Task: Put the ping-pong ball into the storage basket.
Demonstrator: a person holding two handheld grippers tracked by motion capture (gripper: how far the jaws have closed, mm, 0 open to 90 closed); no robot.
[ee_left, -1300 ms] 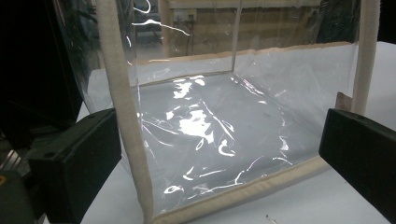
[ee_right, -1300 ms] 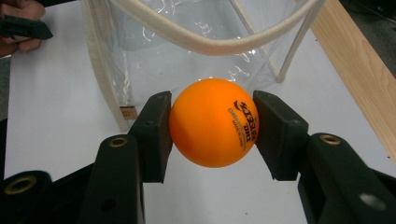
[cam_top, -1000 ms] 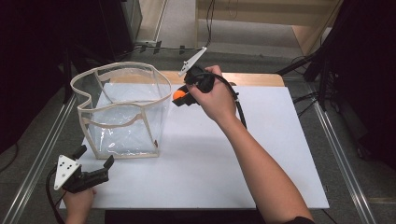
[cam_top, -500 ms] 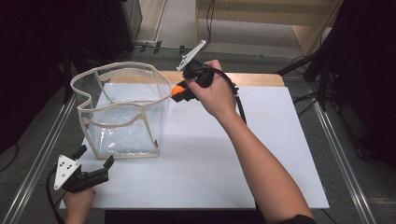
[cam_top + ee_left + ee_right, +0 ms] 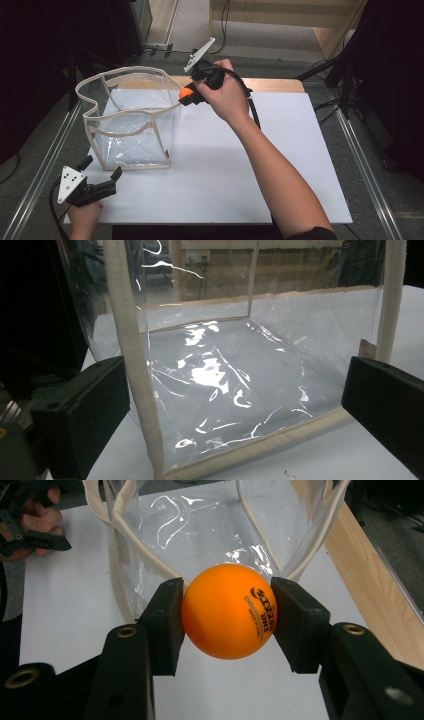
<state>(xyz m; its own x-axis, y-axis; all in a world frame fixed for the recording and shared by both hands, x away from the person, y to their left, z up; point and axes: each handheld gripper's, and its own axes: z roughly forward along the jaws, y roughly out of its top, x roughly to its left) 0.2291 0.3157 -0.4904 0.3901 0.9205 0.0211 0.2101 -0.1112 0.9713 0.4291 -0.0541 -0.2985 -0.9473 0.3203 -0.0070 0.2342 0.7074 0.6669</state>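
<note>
From the high view, the right gripper (image 5: pixel 186 95) is squeezing an orange ball (image 5: pixel 185 93) between its two jaws. It is holding the ball up just beside the top rim of the clear bag (image 5: pixel 131 145), on the bag's right side. The bag's open mouth is lying to the left of the ball and a little below it, so I think the ball needs to go left over the rim and then drop in. The right hand is much nearer the bag's mouth. The left gripper (image 5: pixel 100 175) is sitting low by the bag's near bottom corner, jaws apart, holding nothing.

In the left gripper view, the two black jaws are standing wide apart with the bag's front wall just ahead. Nothing is lying inside the bag.

In the right gripper view, both pads are pressing on the ball (image 5: pixel 229 611). The bag's rim (image 5: pixel 320 535) is waiting right behind the ball.
</note>
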